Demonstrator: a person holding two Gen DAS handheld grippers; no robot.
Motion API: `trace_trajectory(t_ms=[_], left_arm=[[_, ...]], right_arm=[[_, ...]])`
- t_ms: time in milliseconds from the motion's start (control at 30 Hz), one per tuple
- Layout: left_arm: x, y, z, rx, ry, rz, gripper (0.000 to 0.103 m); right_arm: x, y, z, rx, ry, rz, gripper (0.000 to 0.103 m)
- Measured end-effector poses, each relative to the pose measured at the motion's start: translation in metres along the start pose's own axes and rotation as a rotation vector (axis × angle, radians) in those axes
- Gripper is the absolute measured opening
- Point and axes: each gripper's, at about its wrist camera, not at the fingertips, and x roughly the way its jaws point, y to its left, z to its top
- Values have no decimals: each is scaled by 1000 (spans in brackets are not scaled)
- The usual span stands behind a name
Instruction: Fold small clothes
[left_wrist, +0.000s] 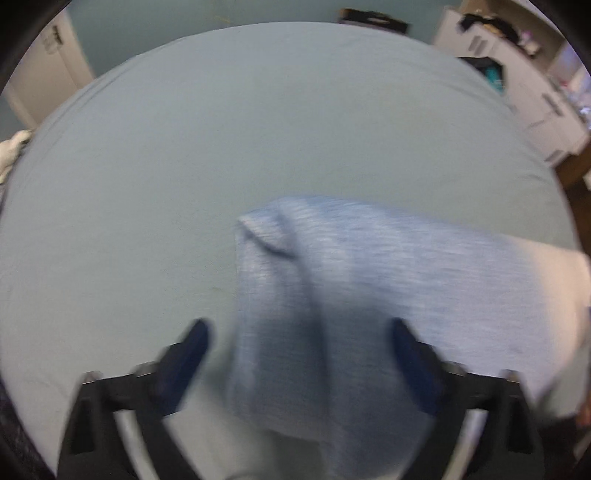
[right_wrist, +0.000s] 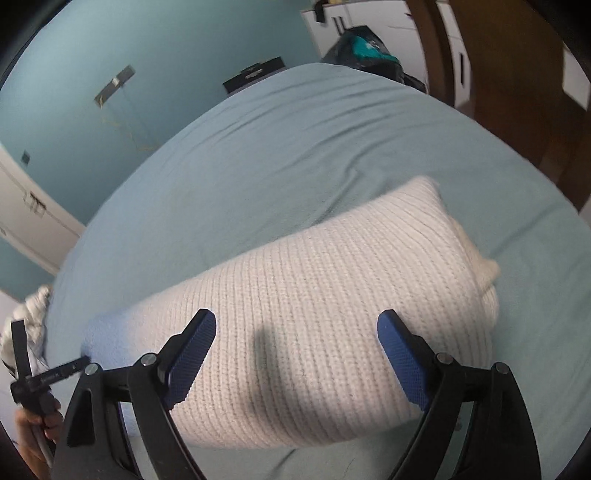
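Sweater (right_wrist: 325, 325) x1, folded | bed (right_wrist: 258, 166) x1 | grippers x2, both open

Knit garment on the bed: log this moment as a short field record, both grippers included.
surface: bed sheet, light blue-green
garment: knit garment, ribbed, white shading to light blue at one end, lying bunched on the sheet
left gripper: open, fingers either side of the blue end, image blurred
right gripper: open, above the white part, not gripping
fold state: cannot tell
background: white cabinets
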Motion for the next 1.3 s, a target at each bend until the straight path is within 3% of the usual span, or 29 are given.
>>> trace_trajectory(t_ms=[100,167,267,367,467,633,667,700,767,867,1067,1167,1300], left_arm=[[4,-1,0,-19,3,6,103],[-7,-4,-4,-16,3,57,103],[-37,-38,-5,17,-93,169,102],[-64,-73,-13,104,-194,147,103],[-74,-101,-21,118,-249,102,103],[-53,-151,-37,147,-234,2,103],[-43,-161,-39,175,-225,5,103],[-35,-164,-42,208,-215,26,103],[-12,-177,-50,293,-183,123,103],[-4,-185,-62,297,-244,109,103],[-10,-190,-72,290,-247,124,103],[-14,-197,-69,288,-247,122,103],[-12,-180,-64,284,-248,120,103]], right_arm=[[5,10,-8,-76,-4,-70,87],[-5,14,-14,-127,-15,-109,87],[-18,26,-20,-189,-53,-111,87],[-28,39,-32,-273,-86,-98,87],[-22,53,-36,-358,-93,-93,87],[-3,58,-36,-449,-86,-126,87],[1,56,-35,-464,-80,-115,88],[6,54,-34,-476,-66,-109,96],[16,46,-31,-449,-36,-134,102],[28,39,-35,-454,21,-128,102],[22,44,-38,-467,18,-144,102],[18,46,-29,-484,65,-147,102],[-18,37,-23,-441,-51,-146,102]])
